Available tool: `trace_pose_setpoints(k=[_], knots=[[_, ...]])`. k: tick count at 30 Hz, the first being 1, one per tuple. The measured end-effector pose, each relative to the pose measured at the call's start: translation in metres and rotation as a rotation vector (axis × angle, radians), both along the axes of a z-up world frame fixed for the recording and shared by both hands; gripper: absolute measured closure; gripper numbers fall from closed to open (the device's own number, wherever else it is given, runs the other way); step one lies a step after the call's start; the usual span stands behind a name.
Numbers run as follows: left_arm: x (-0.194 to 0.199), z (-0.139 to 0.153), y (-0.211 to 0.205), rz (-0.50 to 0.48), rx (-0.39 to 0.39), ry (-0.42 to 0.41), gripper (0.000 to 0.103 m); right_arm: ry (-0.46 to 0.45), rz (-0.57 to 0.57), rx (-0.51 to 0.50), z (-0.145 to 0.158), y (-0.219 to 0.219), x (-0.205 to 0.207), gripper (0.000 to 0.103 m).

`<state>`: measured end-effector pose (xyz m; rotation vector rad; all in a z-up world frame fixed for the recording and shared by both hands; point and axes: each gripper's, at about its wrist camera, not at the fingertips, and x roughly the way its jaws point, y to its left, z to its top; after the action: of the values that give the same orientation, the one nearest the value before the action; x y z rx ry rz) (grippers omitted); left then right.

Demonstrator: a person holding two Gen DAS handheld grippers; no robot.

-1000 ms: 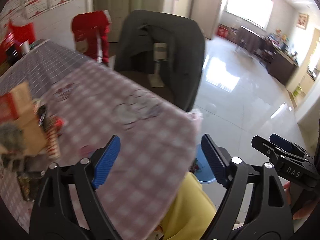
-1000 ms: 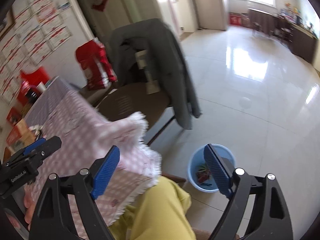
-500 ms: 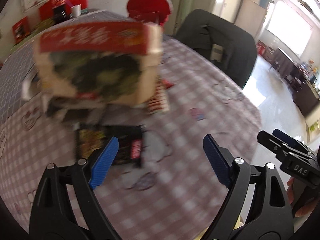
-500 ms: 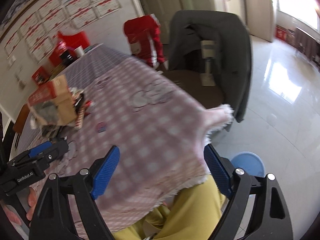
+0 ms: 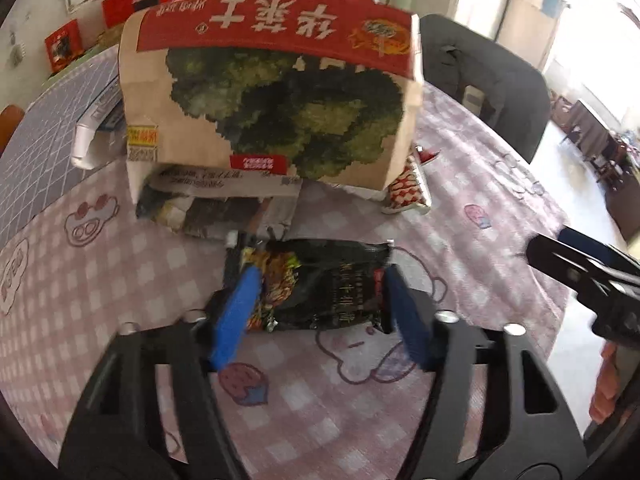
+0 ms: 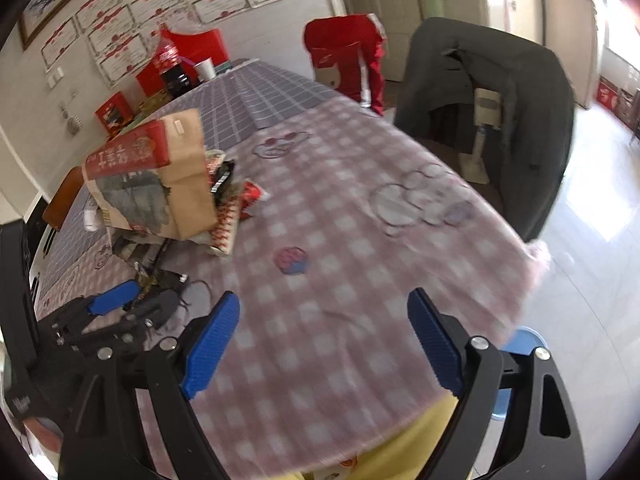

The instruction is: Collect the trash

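A black snack wrapper [image 5: 332,292] lies flat on the pink checked tablecloth [image 5: 120,280]. My left gripper [image 5: 322,280] points down at it, its jaws closing, and the blue pads meet the wrapper's two ends. Behind it stands a brown paper bag [image 5: 272,104] with a red band, and more wrappers [image 5: 224,208] and a red checked packet [image 5: 408,188] lie at its foot. In the right wrist view my right gripper [image 6: 324,300] hovers open over the near tablecloth [image 6: 360,240] with nothing between its fingers. The left gripper [image 6: 132,304] shows at that view's lower left.
A blue bucket [image 6: 524,340] stands on the floor past the table's right edge. A chair draped with a grey coat [image 6: 500,100] sits at the far right, a red garment [image 6: 348,60] behind it. A person's yellow-clad leg [image 6: 400,452] is under the near edge.
Both views swung from the floor and bucket back over the table. The left gripper came down at the black wrapper and its jaws narrowed around it. The right jaws stayed wide.
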<state>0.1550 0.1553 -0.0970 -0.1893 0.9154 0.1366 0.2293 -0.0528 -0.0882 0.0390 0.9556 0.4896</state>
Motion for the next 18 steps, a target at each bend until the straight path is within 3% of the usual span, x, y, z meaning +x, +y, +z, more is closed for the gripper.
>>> trace_pose_setpoints(k=[1,4,9,11,12,14,16,18], knots=[[-0.001,0.001,0.001,-0.007,-0.01,-0.011,0.074,0.004,0.015,0.002,-0.001,0.006,0.003,0.019],[-0.004,0.002,0.009,0.004,-0.012,-0.022,0.087,0.008,0.072,0.001,-0.002,0.03,0.012,0.019],[-0.015,0.009,0.028,0.036,-0.031,-0.047,0.095,-0.01,0.17,-0.013,-0.006,0.072,0.026,0.02],[-0.02,0.011,0.035,0.048,-0.043,-0.055,0.096,-0.014,0.186,-0.044,-0.01,0.087,0.03,0.045],[-0.023,0.013,0.04,0.05,-0.06,-0.061,0.097,-0.007,0.19,-0.063,-0.015,0.094,0.032,0.049],[-0.027,0.017,0.043,0.069,-0.061,-0.079,0.099,-0.065,0.202,-0.104,-0.018,0.103,0.03,0.077],[-0.034,0.022,0.047,0.076,-0.038,-0.099,0.099,-0.046,0.215,-0.064,-0.018,0.099,0.028,0.086],[-0.04,0.03,0.047,0.072,-0.032,-0.122,0.099,-0.036,0.207,-0.043,-0.016,0.093,0.026,0.089]])
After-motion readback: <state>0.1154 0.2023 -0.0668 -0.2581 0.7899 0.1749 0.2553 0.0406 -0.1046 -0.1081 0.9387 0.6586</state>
